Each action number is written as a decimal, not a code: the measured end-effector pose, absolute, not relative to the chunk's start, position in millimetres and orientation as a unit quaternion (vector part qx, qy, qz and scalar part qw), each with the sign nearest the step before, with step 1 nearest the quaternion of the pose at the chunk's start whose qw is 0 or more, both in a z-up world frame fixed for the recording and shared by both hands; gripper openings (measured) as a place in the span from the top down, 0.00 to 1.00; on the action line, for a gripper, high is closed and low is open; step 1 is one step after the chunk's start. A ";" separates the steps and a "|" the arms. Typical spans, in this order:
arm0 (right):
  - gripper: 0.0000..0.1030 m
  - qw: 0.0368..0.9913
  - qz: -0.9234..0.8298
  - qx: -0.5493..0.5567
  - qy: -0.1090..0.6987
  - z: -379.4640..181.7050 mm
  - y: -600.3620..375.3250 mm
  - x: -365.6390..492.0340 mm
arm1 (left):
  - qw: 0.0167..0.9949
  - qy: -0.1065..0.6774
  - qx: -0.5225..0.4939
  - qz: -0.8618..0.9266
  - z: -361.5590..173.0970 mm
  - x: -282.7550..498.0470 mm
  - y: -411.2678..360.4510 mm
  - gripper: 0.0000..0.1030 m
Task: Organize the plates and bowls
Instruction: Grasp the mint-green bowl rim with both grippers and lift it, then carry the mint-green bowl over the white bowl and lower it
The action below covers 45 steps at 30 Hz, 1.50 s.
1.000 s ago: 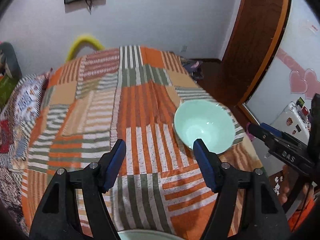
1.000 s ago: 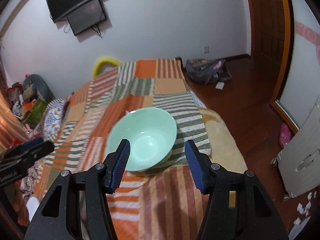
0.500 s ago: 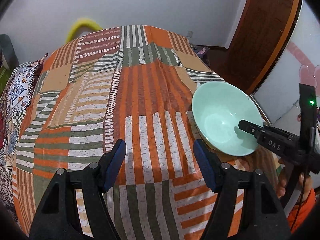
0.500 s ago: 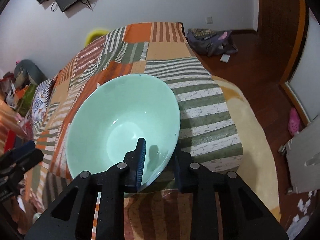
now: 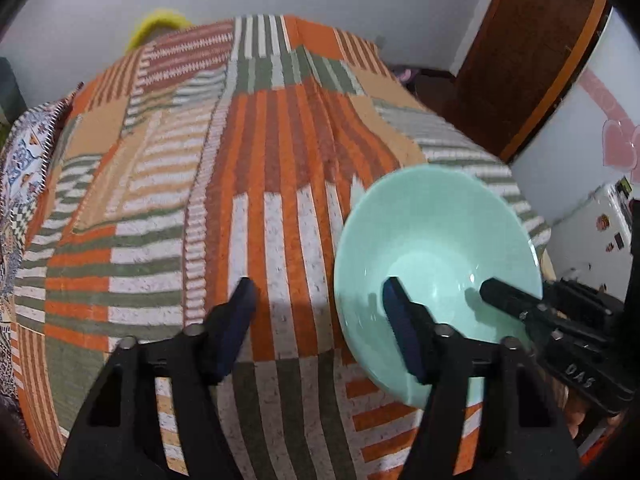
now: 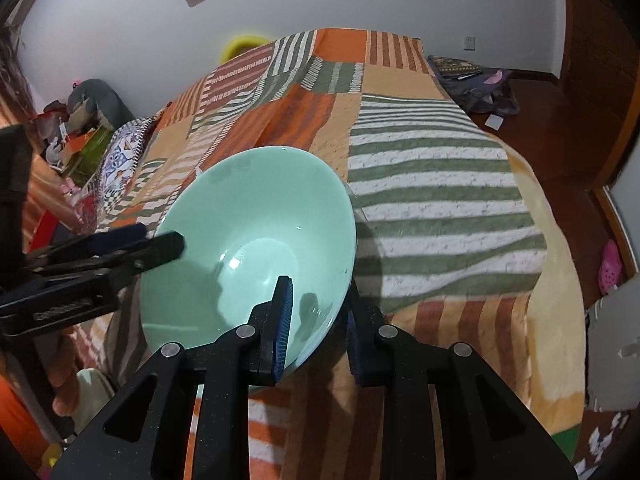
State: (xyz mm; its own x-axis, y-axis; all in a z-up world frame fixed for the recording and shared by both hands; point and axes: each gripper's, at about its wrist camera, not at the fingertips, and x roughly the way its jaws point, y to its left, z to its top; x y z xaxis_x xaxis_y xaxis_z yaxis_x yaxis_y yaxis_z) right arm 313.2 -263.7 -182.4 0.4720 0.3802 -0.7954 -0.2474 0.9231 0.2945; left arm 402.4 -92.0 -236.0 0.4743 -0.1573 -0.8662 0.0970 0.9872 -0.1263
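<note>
A pale green bowl (image 6: 248, 236) is held tilted above the striped bed cover. My right gripper (image 6: 316, 320) is shut on the bowl's near rim, one finger inside and one outside. In the left wrist view the same bowl (image 5: 432, 240) is at the right, with the right gripper (image 5: 520, 304) clamped on its right rim. My left gripper (image 5: 320, 312) is open and empty; its right finger overlaps the bowl's left side in view, its left finger is over the cover. The left gripper (image 6: 132, 244) shows at the bowl's left edge in the right wrist view.
The bed with its orange, green and white patchwork cover (image 5: 224, 184) fills both views. A pillow (image 6: 120, 156) lies at the left. A bag (image 6: 476, 84) lies on the wooden floor beyond the bed's right edge. A pale dish (image 6: 94, 390) shows at lower left.
The right gripper closed on the bowl's rim and lifted it, tilting it. The bowl moved closer to the left gripper, which stayed open.
</note>
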 end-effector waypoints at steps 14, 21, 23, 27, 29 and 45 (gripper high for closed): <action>0.81 0.854 0.165 0.096 0.484 -178.9 -263.4 310.3 | 0.839 0.531 -0.003 -0.117 -241.5 389.5 -113.1 0.85; 0.81 0.869 0.163 0.080 0.461 -150.9 -254.8 294.7 | 0.858 0.501 0.003 -0.117 -209.1 362.5 -109.5 0.85; 0.81 0.873 0.166 0.077 0.451 -140.8 -251.9 288.6 | 0.865 0.488 0.005 -0.115 -195.3 351.2 -106.7 0.85; 0.81 0.883 0.173 0.069 0.430 -117.8 -243.9 273.0 | 0.880 0.462 0.006 -0.110 -167.7 326.7 -98.6 0.85; 0.81 0.887 0.177 0.067 0.420 -108.9 -239.8 266.0 | 0.887 0.450 0.005 -0.107 -155.5 315.5 -93.5 0.85; 0.81 0.900 0.230 0.039 0.368 -60.7 -173.3 207.6 | 0.917 0.392 -0.019 -0.064 -89.6 207.2 -16.8 0.85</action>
